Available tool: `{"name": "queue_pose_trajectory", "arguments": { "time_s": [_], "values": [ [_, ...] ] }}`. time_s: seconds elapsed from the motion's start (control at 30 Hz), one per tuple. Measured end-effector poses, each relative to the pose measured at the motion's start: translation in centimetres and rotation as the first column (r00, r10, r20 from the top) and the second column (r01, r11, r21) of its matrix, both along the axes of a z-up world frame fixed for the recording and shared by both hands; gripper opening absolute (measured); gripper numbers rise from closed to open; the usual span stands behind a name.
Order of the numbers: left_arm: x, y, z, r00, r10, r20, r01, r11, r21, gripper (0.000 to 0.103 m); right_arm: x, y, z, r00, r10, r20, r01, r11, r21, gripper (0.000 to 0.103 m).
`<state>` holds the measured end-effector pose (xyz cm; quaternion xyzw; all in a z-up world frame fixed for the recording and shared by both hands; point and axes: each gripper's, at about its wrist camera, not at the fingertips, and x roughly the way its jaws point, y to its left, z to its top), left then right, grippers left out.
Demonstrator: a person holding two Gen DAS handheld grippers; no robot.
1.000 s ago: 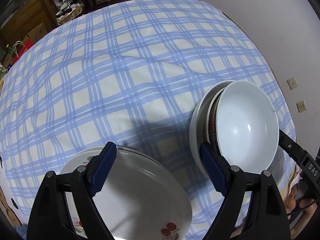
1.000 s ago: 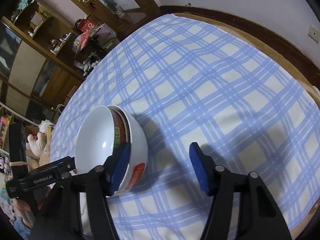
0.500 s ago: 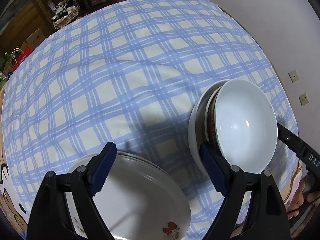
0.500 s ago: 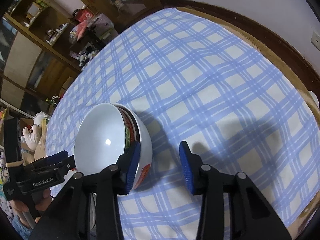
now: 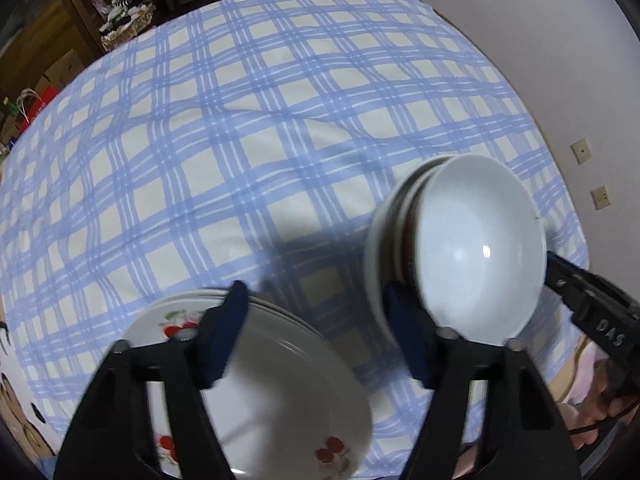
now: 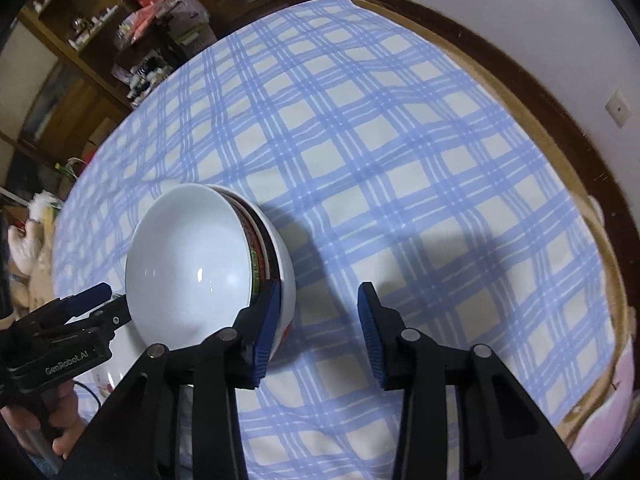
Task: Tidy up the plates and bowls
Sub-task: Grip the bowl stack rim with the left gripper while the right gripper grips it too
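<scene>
The bowls (image 6: pixel 192 264) sit nested in one stack on the checked cloth (image 6: pixel 360 160), mouths up, beside the stacked plates (image 5: pixel 288 392). The left gripper (image 5: pixel 316 336) and right gripper (image 6: pixel 316 332) are closing, holding nothing.

A table covered by a blue-and-cream checked cloth (image 5: pixel 248 128) carries everything, and its dark wooden rim (image 6: pixel 532 92) shows past the cloth's far edge. On the cloth sits a stack of white bowls (image 6: pixel 192 264), tilted in both views, the inner ones red-patterned. Just beside it lies a stack of cherry-printed plates (image 5: pixel 288 392), perhaps three deep, though blur hides the count.
</scene>
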<state>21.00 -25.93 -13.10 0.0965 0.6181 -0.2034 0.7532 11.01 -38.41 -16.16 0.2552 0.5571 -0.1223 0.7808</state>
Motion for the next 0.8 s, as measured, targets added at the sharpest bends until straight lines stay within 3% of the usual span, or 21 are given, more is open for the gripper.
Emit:
{"name": "queue_pose_trajectory", "arguments": {
  "time_s": [0.07, 0.2, 0.3, 0.47, 0.5, 0.6, 0.8],
  "values": [
    [-0.1, 0.0, 0.0, 1.000, 0.017, -0.023, -0.018, 1.000, -0.024, 0.043, 0.2, 0.4, 0.0, 1.000, 0.007, -0.010, -0.007, 1.000, -0.010, 0.037],
    [-0.3, -0.5, 0.1, 1.000, 0.018, -0.024, -0.019, 0.999, -0.028, 0.029, 0.3, 0.3, -0.2, 1.000, 0.008, -0.017, -0.008, 1.000, 0.007, 0.037],
    [-0.5, -0.8, 0.1, 1.000, 0.008, -0.017, -0.008, 1.000, -0.026, 0.024, 0.4, 0.1, -0.3, 1.000, 0.013, -0.024, -0.012, 1.000, 0.015, 0.039],
    [-0.3, -0.4, 0.0, 0.999, 0.025, -0.025, -0.027, 0.998, -0.063, 0.023, 0.1, 0.0, -0.5, 1.000, -0.003, 0.005, 0.003, 0.999, 0.043, 0.040],
    [-0.3, -0.4, -0.1, 0.999, 0.024, -0.021, -0.025, 0.997, -0.067, 0.024, 0.0, -0.2, -0.6, 1.000, -0.012, 0.019, 0.011, 0.997, 0.075, 0.036],
    [-0.3, -0.2, 0.0, 0.999, 0.030, -0.030, -0.033, 0.995, -0.096, 0.023, -0.4, -0.6, -1.0, 0.997, -0.040, 0.071, 0.028, 0.986, 0.167, 0.010],
    [-0.3, 0.0, -0.6, 0.996, 0.068, -0.058, -0.075, 0.989, -0.127, 0.022, 0.6, 1.6, -0.2, 1.000, -0.006, 0.024, 0.006, 0.999, 0.037, 0.008]
  ]
}}
